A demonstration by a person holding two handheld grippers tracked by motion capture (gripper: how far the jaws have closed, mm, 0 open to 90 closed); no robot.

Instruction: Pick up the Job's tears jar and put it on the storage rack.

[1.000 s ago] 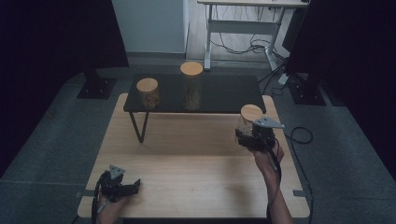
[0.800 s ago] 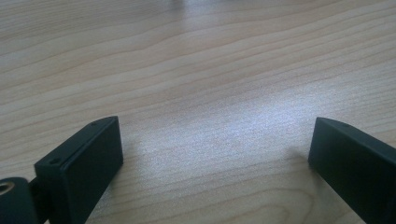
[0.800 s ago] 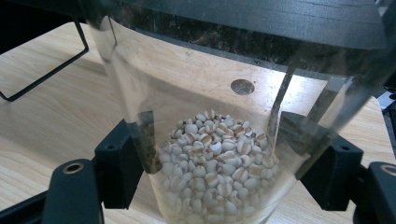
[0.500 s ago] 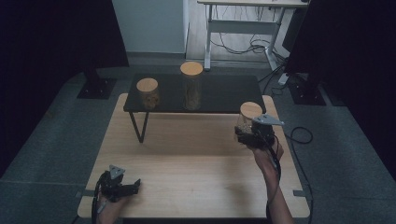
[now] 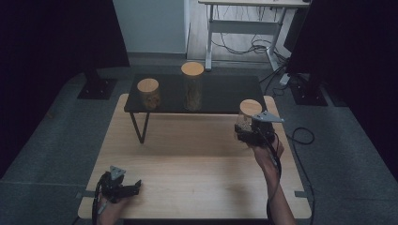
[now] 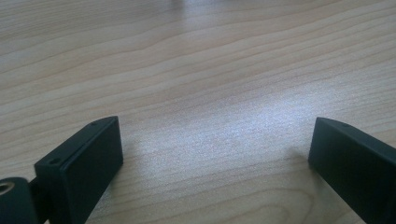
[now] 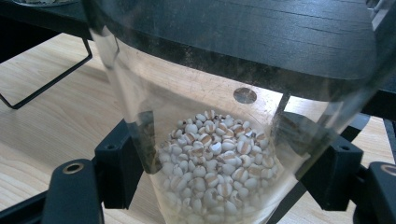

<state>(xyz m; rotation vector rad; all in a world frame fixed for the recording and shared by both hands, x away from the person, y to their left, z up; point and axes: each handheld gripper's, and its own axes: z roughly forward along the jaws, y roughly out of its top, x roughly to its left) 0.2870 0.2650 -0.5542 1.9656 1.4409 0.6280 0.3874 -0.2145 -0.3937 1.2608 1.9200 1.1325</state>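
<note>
At the right edge of the table: a clear glass jar with a round wooden lid (image 5: 248, 117), part-filled with pale round grains, is held clear of the light wooden tabletop (image 5: 197, 159), just in front of the right end of the low black shelf (image 5: 225, 93).
Right gripper (image 5: 251, 133): clamped on the jar's lower wall, one jaw on each side, as seen in the right gripper view (image 7: 219, 158).
Left gripper (image 5: 123, 187): jaws apart with nothing between them, resting near the front left corner of the tabletop (image 6: 210, 70).
Change over the last second: the jar and right gripper are seen barely shifted from a second ago; the left gripper is in the same spot.
Meaning for the work: the carry is judged to be paused or slow, with the jar not yet set down on shelf or tabletop.
Jars counted: three — the held one, a short wooden-lidded jar (image 5: 149, 93) and a tall wooden-lidded jar (image 5: 193, 86) on the shelf.
Grippers counted: two.
Shelves counted: one.
</note>
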